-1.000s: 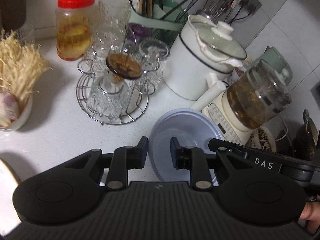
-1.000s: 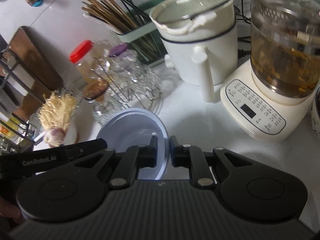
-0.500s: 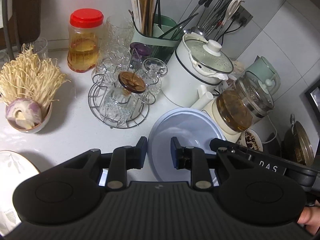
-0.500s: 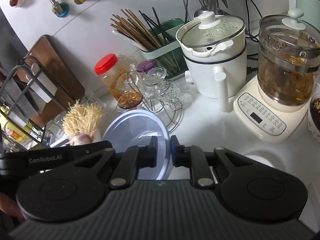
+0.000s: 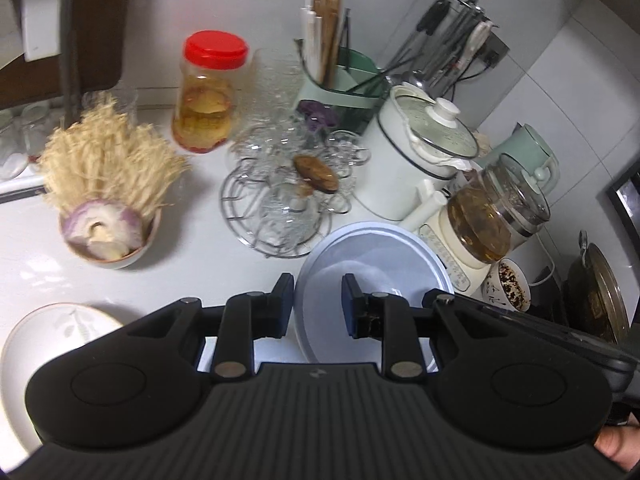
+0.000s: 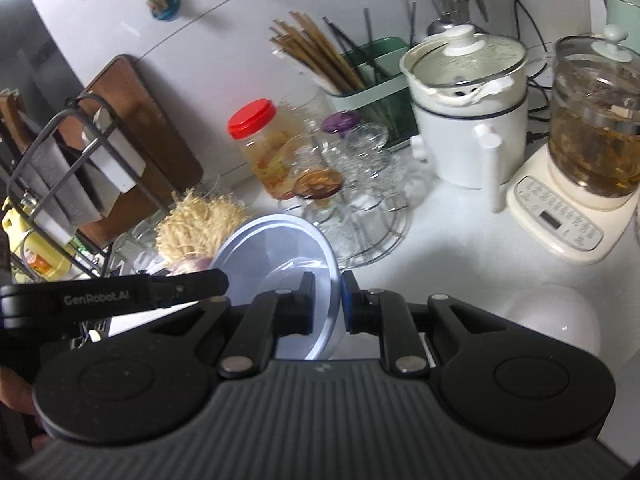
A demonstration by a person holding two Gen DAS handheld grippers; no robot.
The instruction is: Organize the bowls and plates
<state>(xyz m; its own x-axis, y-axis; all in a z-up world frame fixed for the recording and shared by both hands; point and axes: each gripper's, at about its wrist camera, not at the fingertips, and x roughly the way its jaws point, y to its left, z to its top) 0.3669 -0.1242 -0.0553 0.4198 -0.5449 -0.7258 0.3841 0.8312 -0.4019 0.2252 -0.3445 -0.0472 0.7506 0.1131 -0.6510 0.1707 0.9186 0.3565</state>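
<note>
Where left shows a plate point(image 5: 60, 332) (white), right doesn't.

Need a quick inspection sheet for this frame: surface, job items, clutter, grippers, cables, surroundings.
Surface: white countertop, crowded.
Job's things: blue bowl held above the counter by both grippers; white leaf-pattern plate at lower left.
Clutter: red-lidded jar, glasses on wire rack, bowl of enoki and onion, chopstick caddy, white pot, glass kettle.
Grippers: left gripper spans the bowl's rim; right gripper pinches the opposite rim.
Cables: black cords behind the appliances.
Surroundings: tiled wall, cutting board.
</note>
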